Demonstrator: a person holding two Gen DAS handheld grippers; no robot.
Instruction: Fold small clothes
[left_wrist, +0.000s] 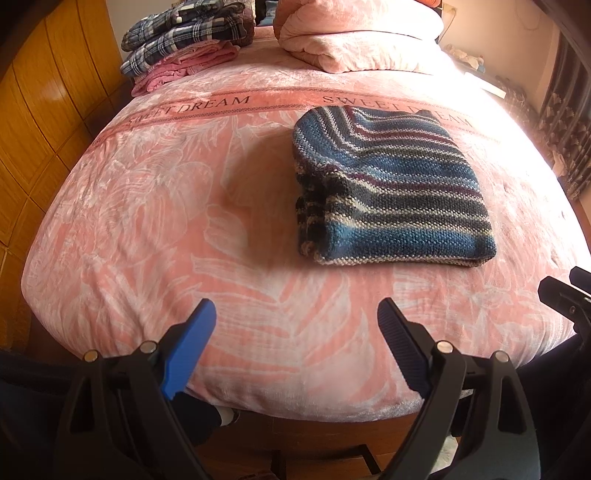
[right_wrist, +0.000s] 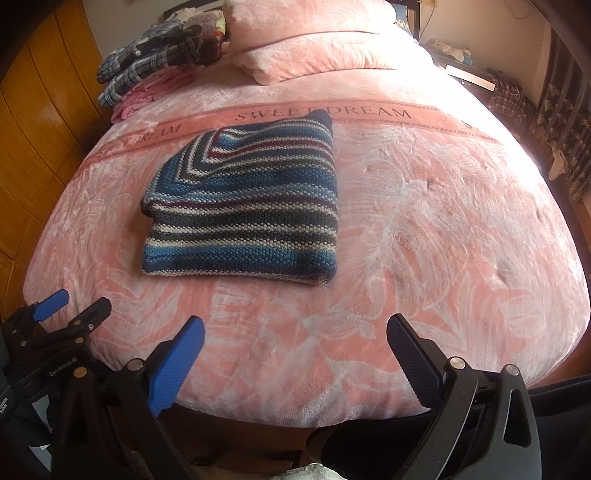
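Observation:
A striped knitted garment (left_wrist: 391, 184) in blue, grey and white lies folded into a thick rectangle on the pink bedspread (left_wrist: 184, 221); the right wrist view has the same garment (right_wrist: 243, 206) left of centre. My left gripper (left_wrist: 295, 314) hovers open over the near edge of the bed, short of the garment, with nothing between its blue fingers (left_wrist: 192, 343). My right gripper (right_wrist: 295, 332) is open too, over the near edge and apart from the garment. The left gripper (right_wrist: 74, 302) shows at the lower left of the right wrist view.
A stack of folded plaid and pink clothes (left_wrist: 184, 40) sits at the far left of the bed, beside a folded pink quilt and pillow (left_wrist: 362, 37). Wooden panelling (left_wrist: 40, 122) runs along the left. A curtain and clutter (right_wrist: 554, 122) stand at the right.

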